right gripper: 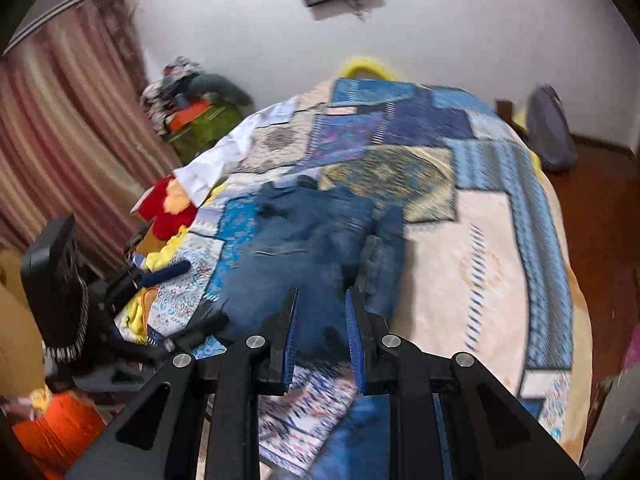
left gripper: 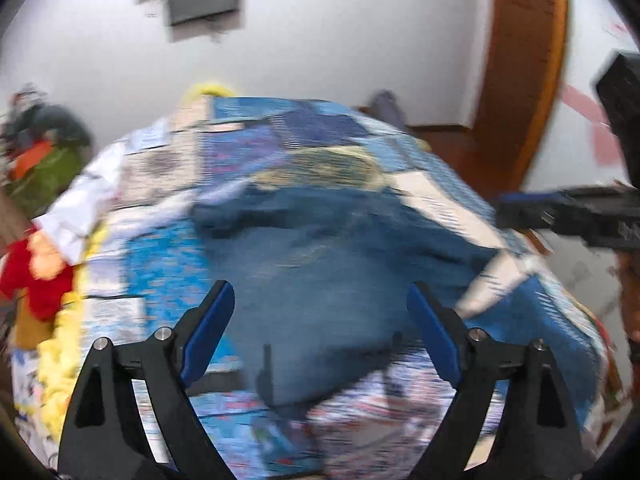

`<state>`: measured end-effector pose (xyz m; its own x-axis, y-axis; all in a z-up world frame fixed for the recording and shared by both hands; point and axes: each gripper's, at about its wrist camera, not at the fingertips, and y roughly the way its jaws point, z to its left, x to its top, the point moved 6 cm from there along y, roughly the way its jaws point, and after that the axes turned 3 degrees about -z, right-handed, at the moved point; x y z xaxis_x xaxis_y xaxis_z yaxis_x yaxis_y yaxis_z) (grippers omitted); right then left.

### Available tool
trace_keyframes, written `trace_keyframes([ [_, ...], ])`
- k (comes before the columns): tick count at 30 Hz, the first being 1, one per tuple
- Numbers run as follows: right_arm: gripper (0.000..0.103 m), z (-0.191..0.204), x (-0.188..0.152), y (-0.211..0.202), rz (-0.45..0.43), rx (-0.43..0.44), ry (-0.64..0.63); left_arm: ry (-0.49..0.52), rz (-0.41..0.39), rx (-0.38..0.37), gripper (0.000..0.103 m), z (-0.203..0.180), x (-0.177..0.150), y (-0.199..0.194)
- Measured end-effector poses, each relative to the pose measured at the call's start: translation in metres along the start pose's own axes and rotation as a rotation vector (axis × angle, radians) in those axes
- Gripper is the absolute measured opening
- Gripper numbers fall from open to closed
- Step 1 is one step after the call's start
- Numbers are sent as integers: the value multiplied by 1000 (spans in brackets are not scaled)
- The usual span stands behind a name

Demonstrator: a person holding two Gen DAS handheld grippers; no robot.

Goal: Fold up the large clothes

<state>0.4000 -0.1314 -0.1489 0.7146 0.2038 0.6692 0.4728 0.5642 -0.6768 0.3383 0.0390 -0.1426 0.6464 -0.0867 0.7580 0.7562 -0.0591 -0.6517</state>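
Note:
A pair of blue denim jeans (left gripper: 320,264) lies crumpled on a patchwork bedspread (left gripper: 168,272). In the left wrist view my left gripper (left gripper: 320,300) is open wide and empty, hovering above the near end of the jeans. In the right wrist view the jeans (right gripper: 304,236) lie in the bed's middle. My right gripper (right gripper: 322,300) hovers over their near end with its jaws narrowed but apart, holding nothing. The left gripper (right gripper: 168,272) shows at the left of the right wrist view; the right gripper's body (left gripper: 580,208) shows at the right of the left wrist view. Both views are motion-blurred.
A white garment (right gripper: 224,160) and a red and yellow cloth (right gripper: 168,204) lie at the bed's left edge. A clothes pile (right gripper: 192,108) stands by the striped curtain (right gripper: 60,128). A grey bag (right gripper: 552,132) sits at the far right. A wooden door (left gripper: 520,80) is behind the bed.

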Motion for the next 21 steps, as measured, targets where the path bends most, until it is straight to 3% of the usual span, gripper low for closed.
trace_keyframes([
  [2,18,12,0,14,14,5,-31,-34,26,41,88,23,-3,10],
  [4,18,19,-7,39,57,-16,-71,-71,81,33,88,37,-17,26],
  [6,18,14,-17,63,109,-67,-89,-91,150,30,88,45,-34,45],
  [8,18,0,-32,81,142,-117,-81,-93,197,78,93,50,-57,61],
  [9,18,-6,-38,85,151,-120,-73,-116,187,74,99,52,-67,67],
  [12,18,-21,-59,85,145,-80,-71,-171,170,47,102,53,-84,67],
  [16,18,-36,-77,73,172,-54,-55,-117,149,49,101,50,-88,58],
  [21,18,-57,-79,56,217,0,47,-58,181,44,101,50,-90,44],
])
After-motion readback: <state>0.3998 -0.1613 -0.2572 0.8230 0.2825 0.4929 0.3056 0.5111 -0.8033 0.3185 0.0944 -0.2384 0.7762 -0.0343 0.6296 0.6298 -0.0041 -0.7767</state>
